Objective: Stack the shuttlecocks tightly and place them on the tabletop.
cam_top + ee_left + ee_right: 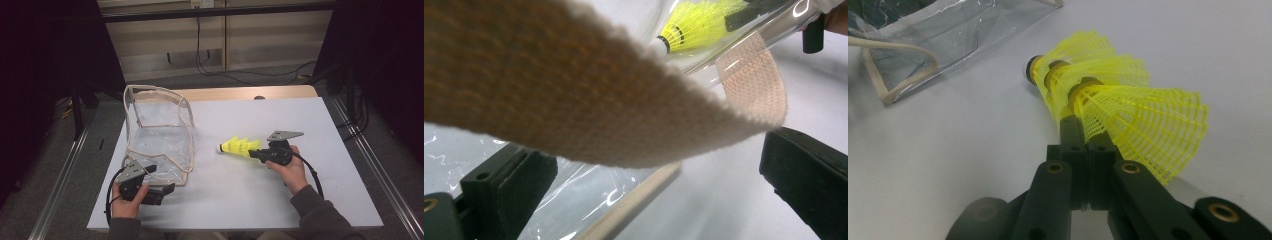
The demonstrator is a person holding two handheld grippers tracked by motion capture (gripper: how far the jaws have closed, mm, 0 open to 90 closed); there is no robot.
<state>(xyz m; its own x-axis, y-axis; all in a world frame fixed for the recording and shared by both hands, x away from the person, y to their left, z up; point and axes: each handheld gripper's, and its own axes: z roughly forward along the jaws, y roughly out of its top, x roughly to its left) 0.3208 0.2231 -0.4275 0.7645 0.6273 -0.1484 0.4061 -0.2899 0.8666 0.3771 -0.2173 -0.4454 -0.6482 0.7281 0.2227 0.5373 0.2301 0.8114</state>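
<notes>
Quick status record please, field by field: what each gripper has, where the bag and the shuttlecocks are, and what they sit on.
surface: white table top
bag: clear plastic bag with beige webbing trim, standing open at the table's left
bag strap: beige webbing strap lies across the gap between the left jaws
left gripper: jaws apart, at the bag's near corner
right gripper: jaws shut on the skirt of the yellow shuttlecocks
shuttlecocks: nested stack, cork end pointing toward the bag, outside it
</notes>
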